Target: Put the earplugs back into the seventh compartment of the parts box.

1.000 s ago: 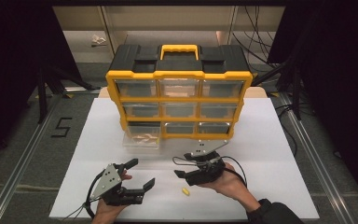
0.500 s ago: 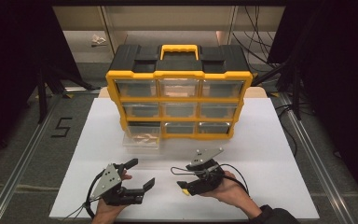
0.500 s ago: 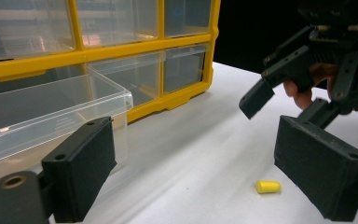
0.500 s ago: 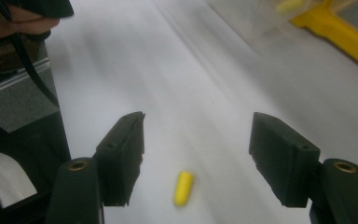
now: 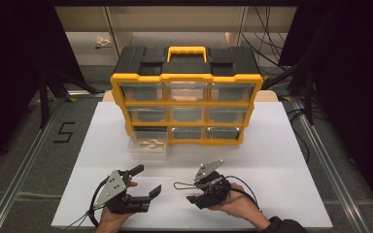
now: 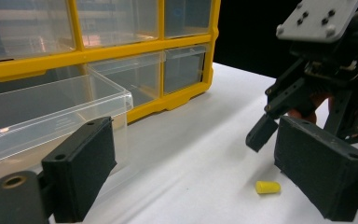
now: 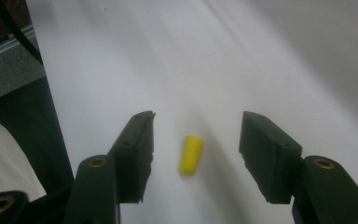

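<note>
A small yellow plug [image 7: 191,154] lies on the white table, between the two jaws of my right gripper [image 7: 198,135], which is open and not touching it. The plug [image 6: 267,187] also lies just past my left gripper's right jaw. My left gripper [image 6: 200,163] is open and holds nothing. In the high view, the left gripper [image 5: 148,179] rests near the front edge, and the right gripper [image 5: 194,199] tilts down to the table beside it. A clear drawer [image 5: 148,144] holding pale pieces stands pulled out in front of the yellow-and-black organizer [image 5: 187,92].
The organizer's other clear drawers are shut. The white table top [image 5: 281,145] has bare room to the right and left. The pulled-out drawer [image 6: 51,107] is close in front of my left gripper. Cables [image 5: 238,182] trail from the right gripper.
My right gripper has moved left and down over the yellow plug, which now sits between its open jaws. The left gripper has stayed still.
</note>
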{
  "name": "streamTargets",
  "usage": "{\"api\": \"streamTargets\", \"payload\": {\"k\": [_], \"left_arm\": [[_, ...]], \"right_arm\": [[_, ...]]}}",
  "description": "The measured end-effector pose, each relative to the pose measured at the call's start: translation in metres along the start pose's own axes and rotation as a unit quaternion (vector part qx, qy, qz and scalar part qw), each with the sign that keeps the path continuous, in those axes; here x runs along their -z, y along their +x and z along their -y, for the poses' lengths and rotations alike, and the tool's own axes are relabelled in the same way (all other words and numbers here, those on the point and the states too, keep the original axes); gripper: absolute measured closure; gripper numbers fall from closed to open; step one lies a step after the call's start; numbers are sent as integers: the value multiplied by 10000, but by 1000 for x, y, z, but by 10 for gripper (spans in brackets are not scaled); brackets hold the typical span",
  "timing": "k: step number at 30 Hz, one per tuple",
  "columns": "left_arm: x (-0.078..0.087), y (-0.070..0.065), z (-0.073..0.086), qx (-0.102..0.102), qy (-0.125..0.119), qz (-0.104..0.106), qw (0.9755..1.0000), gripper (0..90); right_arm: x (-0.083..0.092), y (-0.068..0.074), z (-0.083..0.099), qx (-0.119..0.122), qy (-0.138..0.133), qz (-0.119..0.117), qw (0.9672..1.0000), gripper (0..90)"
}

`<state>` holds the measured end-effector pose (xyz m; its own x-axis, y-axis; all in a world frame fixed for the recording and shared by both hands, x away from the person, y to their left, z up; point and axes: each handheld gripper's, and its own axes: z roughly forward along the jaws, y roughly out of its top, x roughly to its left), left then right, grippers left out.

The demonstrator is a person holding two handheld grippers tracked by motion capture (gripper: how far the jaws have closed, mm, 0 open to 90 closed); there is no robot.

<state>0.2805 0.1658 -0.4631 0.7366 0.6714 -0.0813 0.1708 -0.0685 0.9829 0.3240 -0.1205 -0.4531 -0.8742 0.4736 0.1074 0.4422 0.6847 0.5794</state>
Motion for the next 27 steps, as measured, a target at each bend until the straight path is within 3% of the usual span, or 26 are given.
{"api": "streamTargets", "payload": {"k": [10,27], "left_arm": [[0,0,0,-16,-2,14,10000,120],[-1,-1,0,-21,13,22,10000,121]], "right_arm": [[-12,1,3,95,320,-9,9994,580],[-22,3,5,241,513,91,9984,744]]}}
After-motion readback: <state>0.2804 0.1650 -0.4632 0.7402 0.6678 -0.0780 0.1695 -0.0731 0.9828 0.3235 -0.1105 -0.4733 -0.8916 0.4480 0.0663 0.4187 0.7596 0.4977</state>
